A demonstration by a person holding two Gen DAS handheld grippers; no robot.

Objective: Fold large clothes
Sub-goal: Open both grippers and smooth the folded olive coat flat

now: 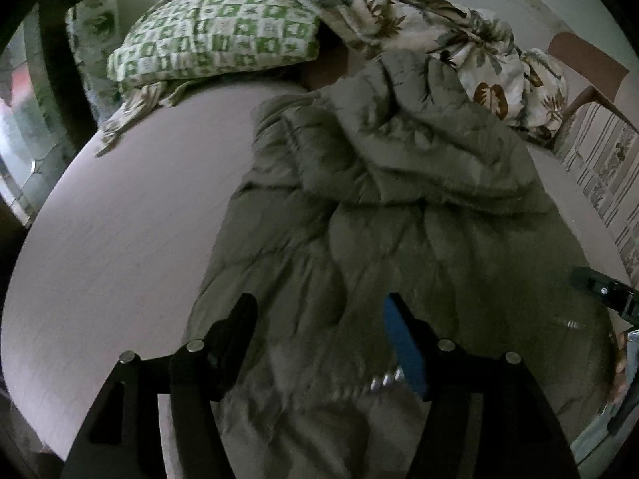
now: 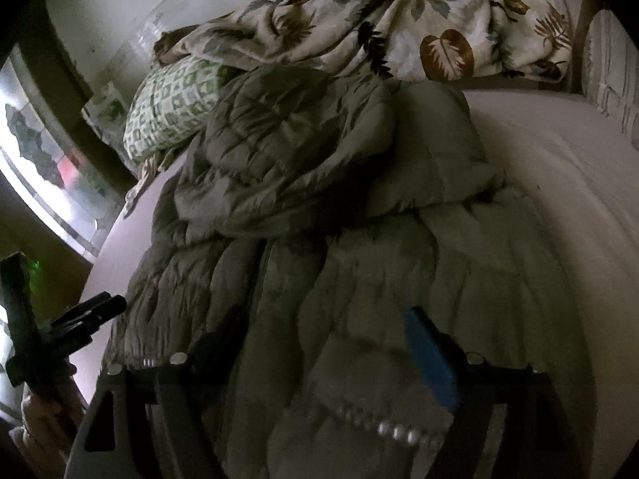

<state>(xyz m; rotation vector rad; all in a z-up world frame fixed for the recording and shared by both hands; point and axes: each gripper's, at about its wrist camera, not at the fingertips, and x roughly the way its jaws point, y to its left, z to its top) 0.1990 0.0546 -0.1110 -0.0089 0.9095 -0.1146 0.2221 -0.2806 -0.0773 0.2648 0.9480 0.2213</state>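
We see a puffy, quilted olive jacket [image 1: 359, 207] crumpled on the smooth pale bed [image 1: 120, 219]. Our left gripper [image 1: 319, 319] and right gripper [image 2: 319, 339] hover spread above it, pinching nothing. No writing is legible.

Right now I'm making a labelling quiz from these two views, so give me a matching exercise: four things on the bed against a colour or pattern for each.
Things:
1. puffer jacket
2. pillow
3. crumpled sheet
4. mattress cover

Looks:
A. green and white squares
B. plain pale pink
C. cream with brown and grey leaves
D. olive-grey, quilted

Pairs: 1-D, 2-A, 3-C, 4-B
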